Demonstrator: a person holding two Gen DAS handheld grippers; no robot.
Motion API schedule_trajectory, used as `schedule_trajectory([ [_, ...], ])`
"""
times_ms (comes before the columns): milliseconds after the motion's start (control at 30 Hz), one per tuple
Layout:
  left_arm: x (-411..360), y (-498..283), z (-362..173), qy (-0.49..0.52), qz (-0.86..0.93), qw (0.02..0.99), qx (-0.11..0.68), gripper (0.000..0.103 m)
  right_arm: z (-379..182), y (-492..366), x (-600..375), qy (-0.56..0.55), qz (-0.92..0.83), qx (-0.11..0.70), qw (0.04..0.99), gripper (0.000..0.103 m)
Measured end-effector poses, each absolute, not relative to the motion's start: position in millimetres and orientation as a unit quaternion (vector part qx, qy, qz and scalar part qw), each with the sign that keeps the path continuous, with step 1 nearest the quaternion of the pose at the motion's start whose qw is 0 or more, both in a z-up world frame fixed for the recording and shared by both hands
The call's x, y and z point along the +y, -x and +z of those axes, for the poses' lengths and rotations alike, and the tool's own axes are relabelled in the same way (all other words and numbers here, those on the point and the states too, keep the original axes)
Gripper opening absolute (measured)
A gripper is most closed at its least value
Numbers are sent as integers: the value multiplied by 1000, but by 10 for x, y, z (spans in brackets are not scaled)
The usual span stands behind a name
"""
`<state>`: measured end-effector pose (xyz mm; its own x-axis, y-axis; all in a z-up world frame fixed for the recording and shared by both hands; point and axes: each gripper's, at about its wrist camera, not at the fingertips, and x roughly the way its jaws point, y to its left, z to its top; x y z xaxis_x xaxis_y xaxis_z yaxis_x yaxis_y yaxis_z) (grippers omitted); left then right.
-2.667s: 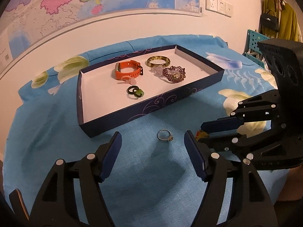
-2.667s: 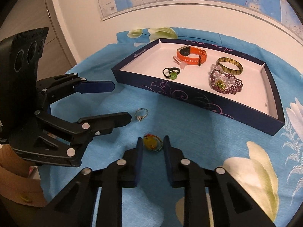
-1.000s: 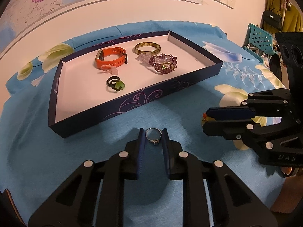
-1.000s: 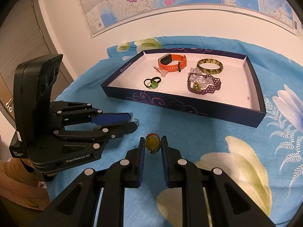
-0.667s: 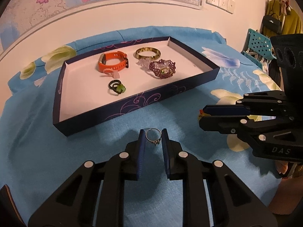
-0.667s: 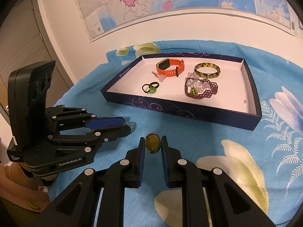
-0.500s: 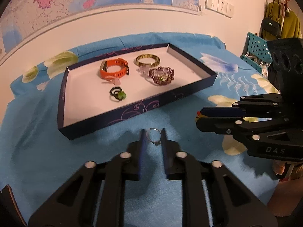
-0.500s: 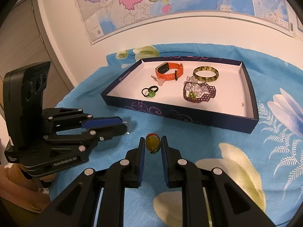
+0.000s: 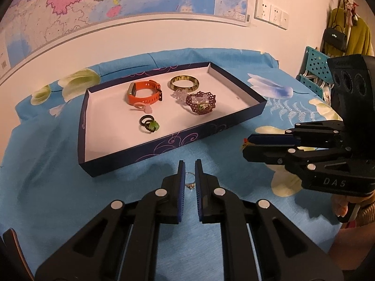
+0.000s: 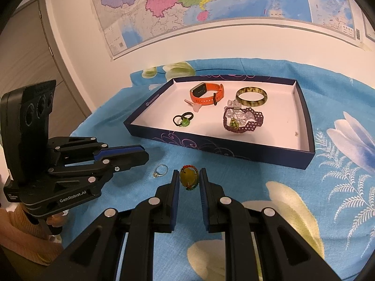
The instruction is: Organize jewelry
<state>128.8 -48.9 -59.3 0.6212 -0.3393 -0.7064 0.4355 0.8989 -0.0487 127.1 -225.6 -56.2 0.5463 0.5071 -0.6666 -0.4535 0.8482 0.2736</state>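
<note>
The left gripper (image 9: pixel 189 178) sat nearly pressed together, a silver ring (image 9: pixel 190 183) between its fingers but not clearly pinched. The right gripper (image 10: pixel 189 179) pinched a yellow ring (image 10: pixel 189 178). At 12 o'clock, the tray (image 10: pixel 234 149) (navy) held a watch (image 10: pixel 206 93), bangle (image 10: pixel 251 96) and bracelet (image 10: pixel 243 121).

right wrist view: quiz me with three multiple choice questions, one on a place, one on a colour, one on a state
1. Where does the silver ring lie?
A. in the tray
B. on the blue cloth
C. on the watch band

2. What colour is the watch band?
A. black
B. white
C. orange

3. How do the right gripper jaws stand?
A. closed on the yellow stone ring
B. wide open
C. closed on nothing

Answers:
1 B: it rests on the blue cloth, outside the tray.
2 C: the strap is bright orange.
3 A: both jaws press against the yellow stone ring.
</note>
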Motion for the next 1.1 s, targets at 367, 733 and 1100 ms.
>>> schedule_trajectory([
  [367, -474, -1336, -807, -65, -232, 880, 409, 33, -586, -1285, -2266, -37, 274, 395, 876, 15],
  [733, -573, -1423, -903, -80, -223, 876, 420, 17, -610, -1305, -2249, -38, 279, 399, 873, 15],
  [1100, -537, -1378, -797, -64, -233, 880, 408, 8, -584, -1325, -2269, -41, 277, 393, 876, 15],
])
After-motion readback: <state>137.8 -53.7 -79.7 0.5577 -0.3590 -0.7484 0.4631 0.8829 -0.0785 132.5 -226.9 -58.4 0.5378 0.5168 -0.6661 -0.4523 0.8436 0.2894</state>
